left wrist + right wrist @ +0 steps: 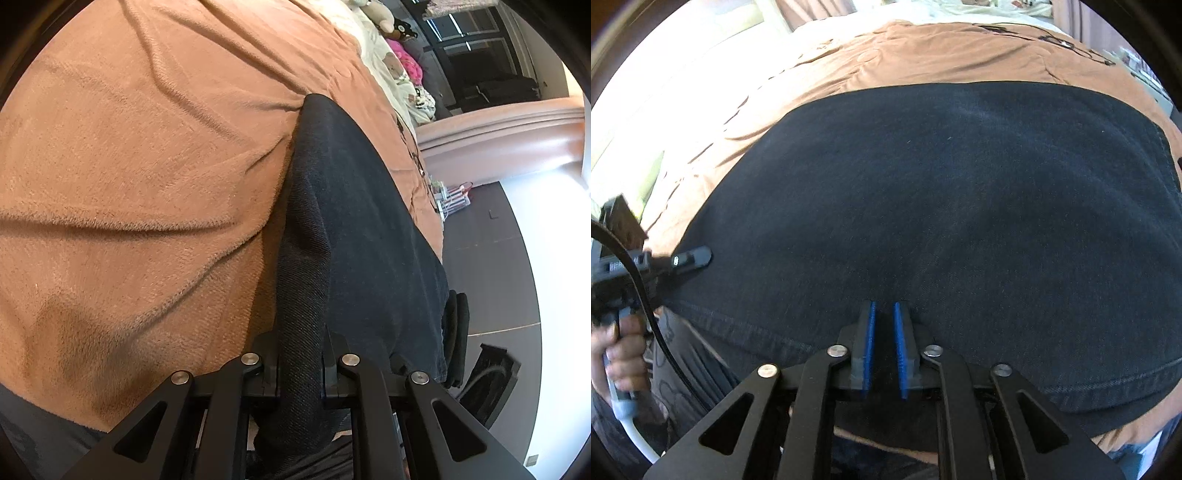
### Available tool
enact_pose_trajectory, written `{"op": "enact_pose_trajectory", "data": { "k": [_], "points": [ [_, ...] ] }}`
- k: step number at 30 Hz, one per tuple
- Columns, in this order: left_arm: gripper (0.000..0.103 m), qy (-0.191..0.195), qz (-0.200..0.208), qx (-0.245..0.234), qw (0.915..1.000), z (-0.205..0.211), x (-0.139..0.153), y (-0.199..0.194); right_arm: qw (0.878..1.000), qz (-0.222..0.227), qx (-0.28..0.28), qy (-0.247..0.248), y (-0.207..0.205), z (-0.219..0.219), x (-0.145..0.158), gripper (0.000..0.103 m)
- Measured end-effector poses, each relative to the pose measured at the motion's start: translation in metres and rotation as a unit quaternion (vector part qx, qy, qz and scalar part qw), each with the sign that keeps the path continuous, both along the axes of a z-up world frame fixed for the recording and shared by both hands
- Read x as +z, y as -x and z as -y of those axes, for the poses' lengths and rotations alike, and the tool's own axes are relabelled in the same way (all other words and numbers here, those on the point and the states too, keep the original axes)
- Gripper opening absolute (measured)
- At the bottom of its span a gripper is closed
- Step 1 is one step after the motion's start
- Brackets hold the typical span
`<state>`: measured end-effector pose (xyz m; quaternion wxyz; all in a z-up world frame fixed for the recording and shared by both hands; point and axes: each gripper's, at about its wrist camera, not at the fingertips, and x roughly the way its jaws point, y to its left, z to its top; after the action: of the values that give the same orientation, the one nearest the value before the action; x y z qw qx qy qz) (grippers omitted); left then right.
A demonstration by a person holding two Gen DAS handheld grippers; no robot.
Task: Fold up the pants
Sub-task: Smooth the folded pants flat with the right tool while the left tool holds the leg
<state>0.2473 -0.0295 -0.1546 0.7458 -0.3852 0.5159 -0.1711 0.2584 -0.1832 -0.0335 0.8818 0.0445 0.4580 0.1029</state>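
left claw (pixel 300 363) clenched on a fold of the dark pants (pixel 354 229); right claw (pixel 884 325) released above them, over the brown blanket (pixel 129 166)

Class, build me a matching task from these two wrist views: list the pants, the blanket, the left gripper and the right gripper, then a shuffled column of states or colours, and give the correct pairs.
Column one:
1. pants
2. blanket
3. left gripper
4. right gripper

Column two:
A. brown, wrinkled, underneath
B. shut on a roll of dark fabric
C. dark denim, spread flat
D. blue pads apart, over the cloth

Pairs: 1-C, 2-A, 3-B, 4-D
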Motion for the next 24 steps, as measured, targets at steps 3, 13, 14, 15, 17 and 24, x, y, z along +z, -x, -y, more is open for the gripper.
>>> {"op": "enact_pose_trajectory", "data": {
  "k": [3,13,14,15,17,24],
  "points": [
    [0.013,-0.001,-0.002,0.003,1.0,0.0,-0.001,0.0,1.0,-0.001,-0.014,-0.013,-0.018,0.003,0.004,0.006],
    [0.017,0.007,-0.017,0.005,0.9998,-0.002,-0.004,-0.008,0.998,-0.001,-0.048,-0.028,-0.081,0.007,0.013,0.004],
    [0.017,0.006,-0.018,0.005,0.9998,-0.001,-0.005,-0.009,0.998,-0.002,-0.052,-0.031,-0.087,0.007,0.015,0.004],
    [0.017,0.006,-0.019,0.005,0.9998,-0.001,-0.005,-0.01,0.998,-0.001,-0.056,-0.033,-0.094,0.009,0.017,0.004],
    [0.018,0.006,-0.02,0.005,0.9998,-0.001,-0.005,-0.012,0.997,0.005,-0.067,-0.029,-0.105,0.015,0.022,0.004],
    [0.019,0.009,-0.022,0.007,0.9997,0.002,-0.007,-0.021,0.996,0.001,-0.081,-0.02,-0.152,0.023,0.028,0.004]
  ]
}}
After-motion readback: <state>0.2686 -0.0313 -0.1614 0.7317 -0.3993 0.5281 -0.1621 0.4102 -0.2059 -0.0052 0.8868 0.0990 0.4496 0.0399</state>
